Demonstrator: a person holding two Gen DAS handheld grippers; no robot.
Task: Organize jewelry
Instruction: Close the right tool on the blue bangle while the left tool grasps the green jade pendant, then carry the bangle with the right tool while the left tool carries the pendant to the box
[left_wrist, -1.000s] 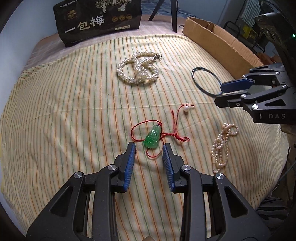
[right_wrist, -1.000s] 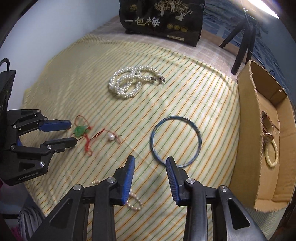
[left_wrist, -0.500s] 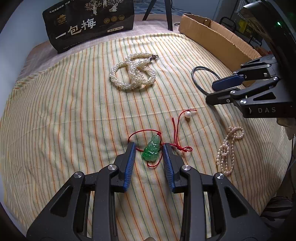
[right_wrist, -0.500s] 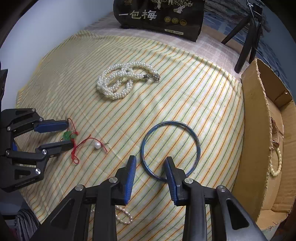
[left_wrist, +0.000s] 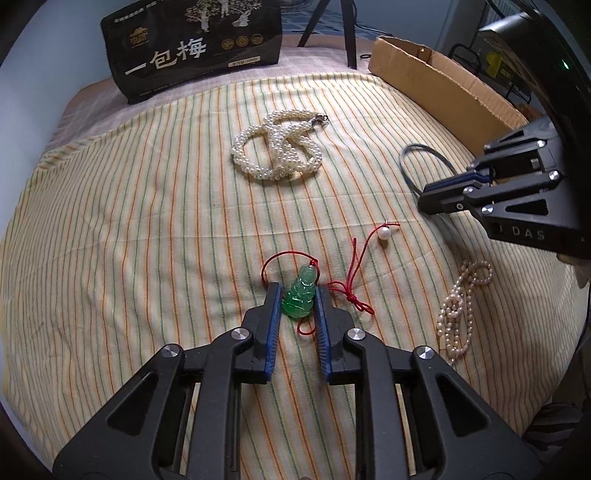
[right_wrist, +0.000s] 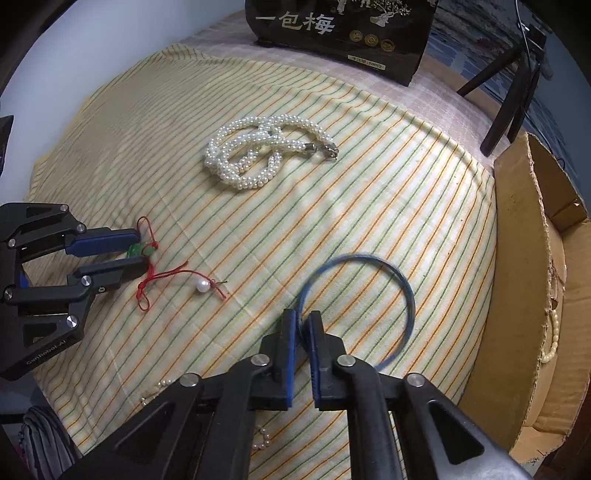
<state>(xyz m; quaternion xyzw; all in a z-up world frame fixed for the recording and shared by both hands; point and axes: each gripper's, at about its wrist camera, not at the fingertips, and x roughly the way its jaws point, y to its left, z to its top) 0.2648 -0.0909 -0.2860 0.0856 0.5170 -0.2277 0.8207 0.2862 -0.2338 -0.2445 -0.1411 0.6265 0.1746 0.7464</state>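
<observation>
Your left gripper (left_wrist: 297, 301) has just closed its jaws on the green pendant (left_wrist: 300, 295), pads pressing both its sides; it lies on the striped cloth (left_wrist: 129, 221) with its red cord (left_wrist: 354, 273) trailing to a pearl (left_wrist: 385, 233). Your right gripper (right_wrist: 303, 326) has just snapped nearly shut, pinching the near rim of the blue bangle (right_wrist: 404, 291), beside the cardboard box (right_wrist: 524, 258). The pearl necklace (right_wrist: 258, 151) lies well apart

Right gripper (right_wrist: 303, 325) pinches a blue bangle (right_wrist: 369, 306) on a striped cloth (right_wrist: 369, 184), jaws having just closed; left gripper (right_wrist: 138, 251) clasps a green pendant (right_wrist: 138, 250).
</observation>
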